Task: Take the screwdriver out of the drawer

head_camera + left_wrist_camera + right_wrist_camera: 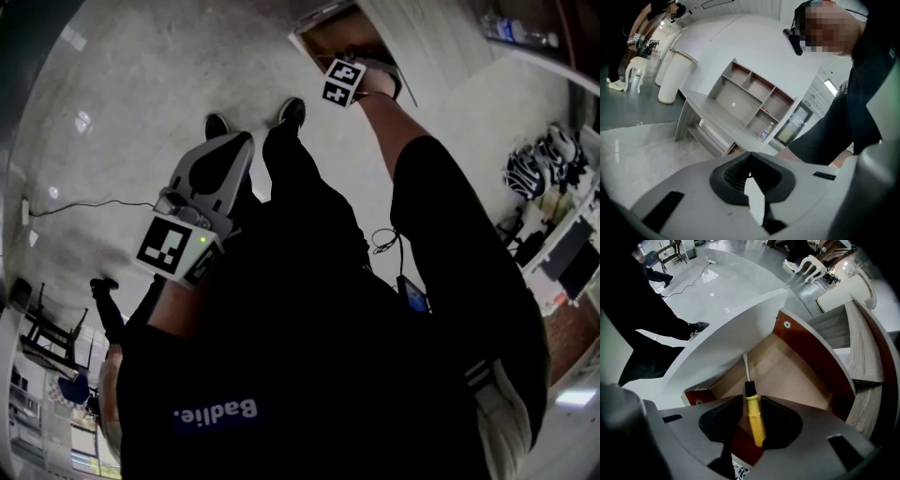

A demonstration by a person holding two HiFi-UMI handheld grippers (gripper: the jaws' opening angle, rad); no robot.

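The screwdriver point(754, 422) has a yellow handle, a black collar and a thin metal shaft. Its handle sits between the jaws of my right gripper point(751, 401), which is shut on it, and the shaft points out over the open drawer point(797, 373). That drawer has a light wooden bottom and red-brown side walls. In the head view the right gripper point(361, 58) reaches far ahead into the drawer point(328, 33); the screwdriver is hidden there. My left gripper point(230, 150) hangs by the person's left leg, jaws shut and empty, and its tips point(749, 157) meet in the left gripper view.
The drawer's white front panel point(731, 329) stands left of the right gripper. A grey desk with a shelf unit point(750, 93) holds a bottle point(763, 132). A white cylinder point(675, 75) and stool point(635, 70) stand beyond. A cable point(94, 204) lies on the floor.
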